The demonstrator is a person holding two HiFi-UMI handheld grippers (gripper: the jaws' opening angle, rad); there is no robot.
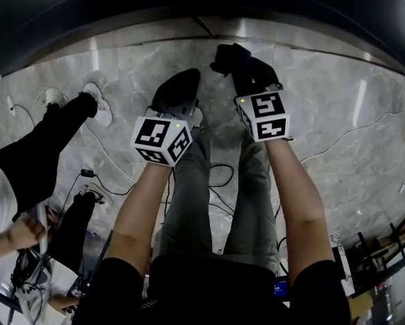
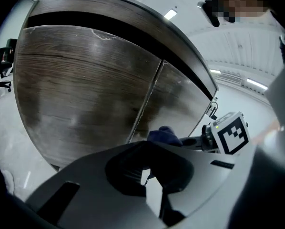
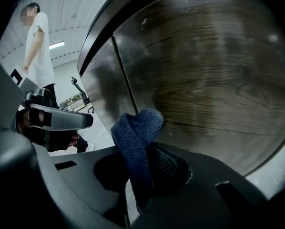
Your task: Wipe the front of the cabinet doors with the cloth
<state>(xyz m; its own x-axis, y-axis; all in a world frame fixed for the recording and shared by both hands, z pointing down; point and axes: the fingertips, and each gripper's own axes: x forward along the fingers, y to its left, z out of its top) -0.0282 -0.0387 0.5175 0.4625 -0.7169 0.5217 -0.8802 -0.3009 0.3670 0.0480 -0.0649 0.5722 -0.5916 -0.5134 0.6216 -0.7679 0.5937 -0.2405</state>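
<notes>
**One cloth, two doors, two grippers**

The single blue cloth [image 3: 135, 137] is pinched in the right gripper [image 3: 141, 168]. Its jaws are closed on the lower part of the cloth, and the rest bunches up above them in one rounded fold. The fold sits just in front of the lower part of the two cabinet doors [image 3: 195, 70], near the seam [image 3: 126, 82] where they meet. Whether it touches the wood cannot be told.

The left gripper [image 2: 145, 175] holds nothing. Its jaws are drawn close together, with only a sliver of light below where they meet. It points at the same two dark wood-grain doors. In its view the cloth shows as a blue lump beside the seam.

In the head view the two grippers are side by side above the wearer's two grey trouser legs [image 1: 189, 202]. Each gripper carries one marker cube, the left cube [image 1: 162, 139] and the right cube [image 1: 265, 116]. The right gripper reaches nearer the cabinet's base than the left. The floor [image 1: 338, 93] is pale marble with thin cables [image 1: 219, 175] lying on it.

A bystander's dark trouser leg [image 1: 47, 147] and two white shoes [image 1: 97, 103] show at the left. The right gripper view shows one person in a white top [image 3: 37, 46] standing beyond the left gripper.
</notes>
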